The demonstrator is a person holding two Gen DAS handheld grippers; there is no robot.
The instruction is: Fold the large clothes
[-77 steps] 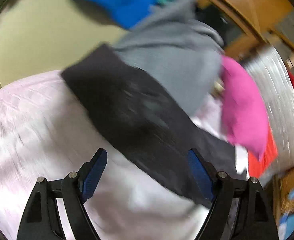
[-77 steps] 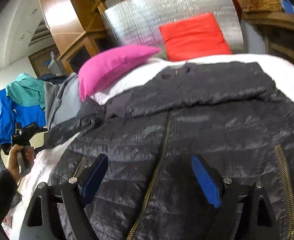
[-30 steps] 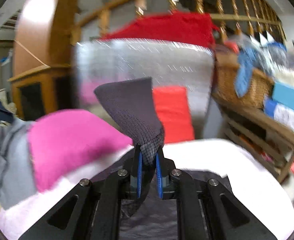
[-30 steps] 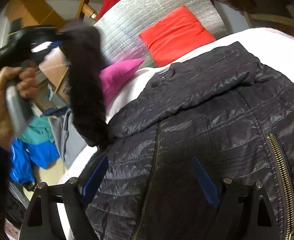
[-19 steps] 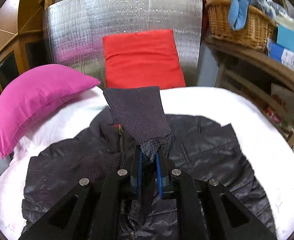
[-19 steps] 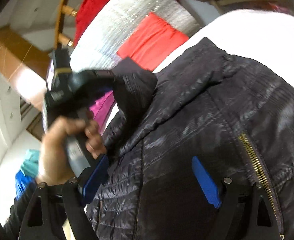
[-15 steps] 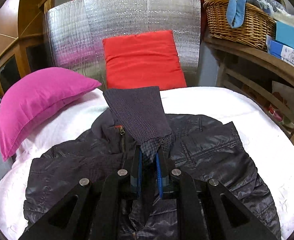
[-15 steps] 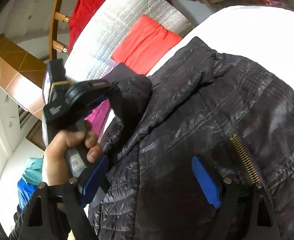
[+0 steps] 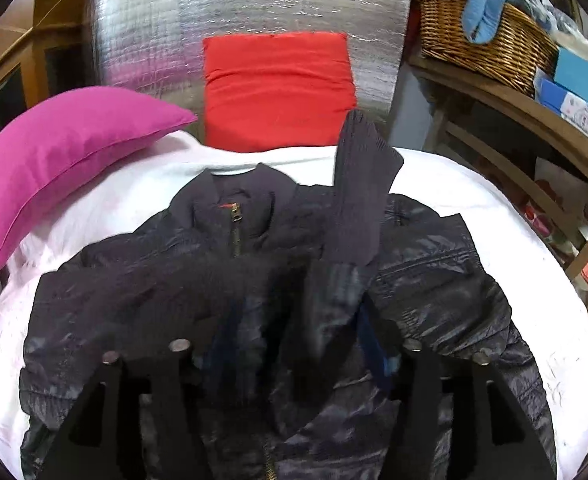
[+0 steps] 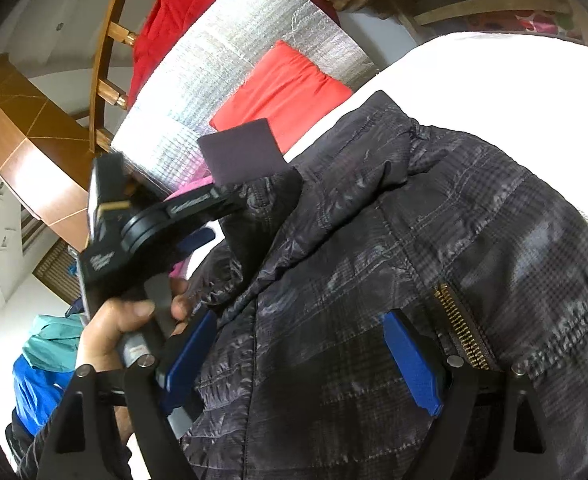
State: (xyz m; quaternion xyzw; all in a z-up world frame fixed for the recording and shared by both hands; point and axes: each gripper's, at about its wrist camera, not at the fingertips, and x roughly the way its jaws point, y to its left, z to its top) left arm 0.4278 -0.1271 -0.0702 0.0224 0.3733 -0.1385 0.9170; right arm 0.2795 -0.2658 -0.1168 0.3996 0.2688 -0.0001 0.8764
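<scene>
A dark quilted jacket lies front-up on the white bed, its brass zipper closed at the collar. One sleeve is folded across the chest, and its ribbed cuff stands up and leans right. My left gripper is just over the chest with its jaws opening. The sleeve sits loosely between them and the pads are off it. In the right wrist view a hand holds that left gripper beside the cuff. My right gripper hovers open over the jacket, holding nothing.
A pink pillow and a red cushion lie at the bed's head against a silver foil panel. A wooden shelf with a wicker basket stands at the right. Blue and teal clothes hang at the left.
The left gripper came down onto the jacket with the sleeve pinched, then its jaws parted and the cuff tipped to the right. The right gripper rolled slightly and stayed open.
</scene>
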